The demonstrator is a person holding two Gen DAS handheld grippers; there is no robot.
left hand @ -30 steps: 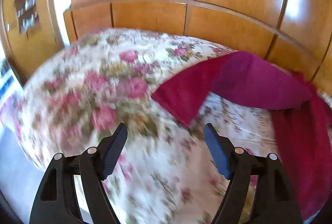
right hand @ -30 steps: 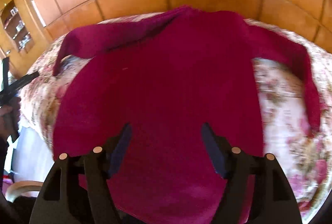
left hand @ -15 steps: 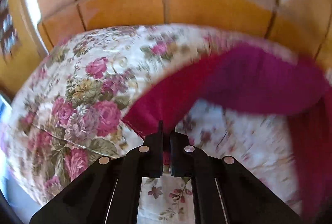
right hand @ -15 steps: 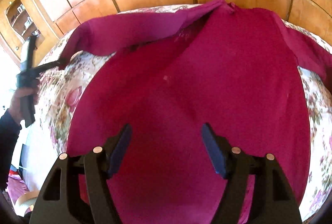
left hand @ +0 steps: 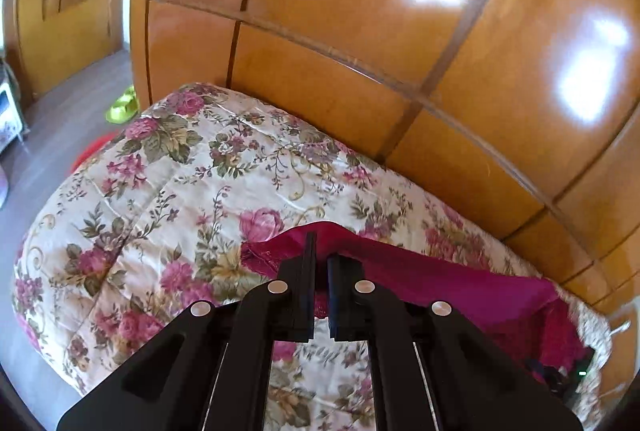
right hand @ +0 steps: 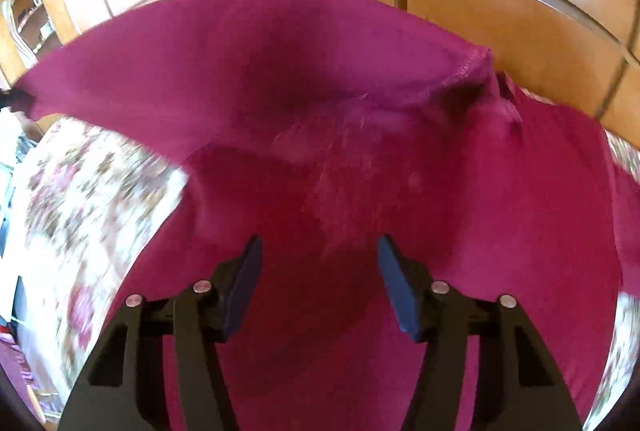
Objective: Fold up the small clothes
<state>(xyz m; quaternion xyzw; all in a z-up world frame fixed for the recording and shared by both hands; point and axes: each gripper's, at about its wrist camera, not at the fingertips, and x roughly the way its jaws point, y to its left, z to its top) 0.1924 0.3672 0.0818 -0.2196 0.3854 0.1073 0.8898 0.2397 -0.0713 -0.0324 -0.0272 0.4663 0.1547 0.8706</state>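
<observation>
Left tool point(left hand: 319, 267) clamped on sleeve cuff of the magenta knit long-sleeved top point(right hand: 360, 159), lifted off the floral quilted bed point(left hand: 152, 191). Right tool point(right hand: 319, 283), jaws apart and lately narrowing, empty above the garment's body (first fold barely begun; remainder unfolded).

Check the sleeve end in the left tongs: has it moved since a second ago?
Yes. The sleeve end, clamped in the left tongs, has been lifted off the floral quilt toward the wooden headboard.

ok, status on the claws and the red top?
Left claw shut on sleeve, lifted off quilt. Right claw open, closing in over red top, nothing pinched. Nothing in the way.
</observation>
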